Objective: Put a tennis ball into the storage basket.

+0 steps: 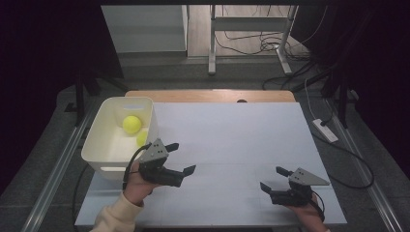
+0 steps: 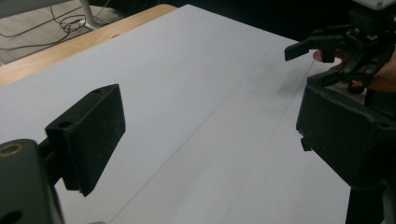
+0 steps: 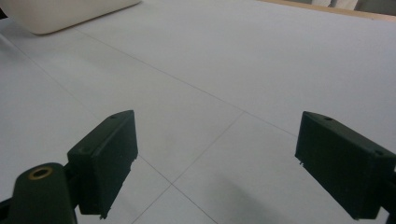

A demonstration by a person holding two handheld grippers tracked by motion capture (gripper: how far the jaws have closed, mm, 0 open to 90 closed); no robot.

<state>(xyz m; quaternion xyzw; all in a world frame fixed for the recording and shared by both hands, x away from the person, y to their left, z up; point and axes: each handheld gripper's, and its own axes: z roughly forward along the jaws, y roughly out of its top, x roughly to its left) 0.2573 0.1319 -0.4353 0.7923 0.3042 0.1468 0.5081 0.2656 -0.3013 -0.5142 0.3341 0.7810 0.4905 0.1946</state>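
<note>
A white tub (image 1: 100, 140) stands at the table's left, and two yellow-green balls lie in it: one (image 1: 131, 124) near the middle, another (image 1: 141, 138) partly hidden behind my left gripper's plate. My left gripper (image 1: 181, 157) is just right of the tub, open, with nothing between its jaws (image 2: 205, 140). My right gripper (image 1: 273, 179) hovers near the table's front right, open and empty (image 3: 212, 163). The left gripper view also catches the right gripper (image 2: 322, 49) across the white sheet. A corner of the tub (image 3: 65, 14) shows at the top left of the right gripper view.
A white sheet (image 1: 232, 145) covers the wooden table (image 1: 208, 95), whose bare far edge shows behind it. Metal rails run along both sides. Beyond the table stand a desk frame (image 1: 251, 34) and loose cables on the floor. A white power strip (image 1: 325, 129) lies to the right.
</note>
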